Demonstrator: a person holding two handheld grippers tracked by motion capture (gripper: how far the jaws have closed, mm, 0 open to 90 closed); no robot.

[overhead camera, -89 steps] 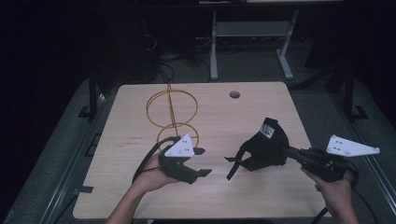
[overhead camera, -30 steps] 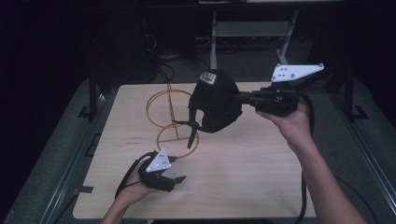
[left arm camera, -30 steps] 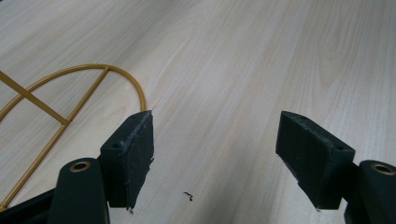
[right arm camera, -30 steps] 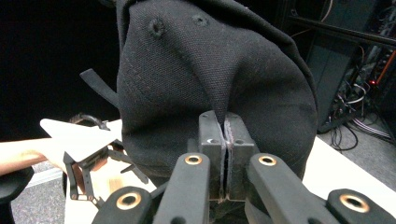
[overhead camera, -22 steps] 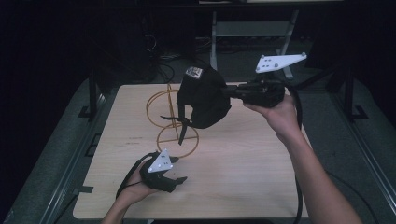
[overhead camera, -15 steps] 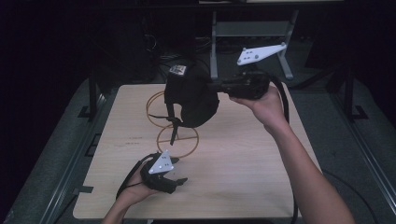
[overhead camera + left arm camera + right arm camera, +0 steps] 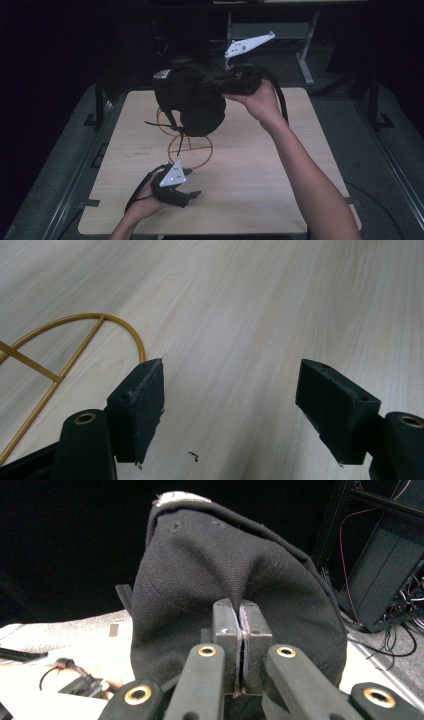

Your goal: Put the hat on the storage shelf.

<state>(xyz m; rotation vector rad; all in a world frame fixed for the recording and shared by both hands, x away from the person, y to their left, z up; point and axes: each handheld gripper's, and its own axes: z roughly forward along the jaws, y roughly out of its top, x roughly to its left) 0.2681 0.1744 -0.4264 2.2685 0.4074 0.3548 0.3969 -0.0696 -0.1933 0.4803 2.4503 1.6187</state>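
Light wood desk (image 7: 260, 165) on dark floor, round hole hidden or not visible. Grey metal frame legs (image 7: 305, 65) stand behind the desk. Dark rack with red and black cables (image 7: 380, 575) at the right gripper view's right side.

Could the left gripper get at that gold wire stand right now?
Probably yes. The left gripper rests open on the table right beside the stand's base ring, with bare wood between. The cap, pinched by the right gripper, hangs above the stand's top.
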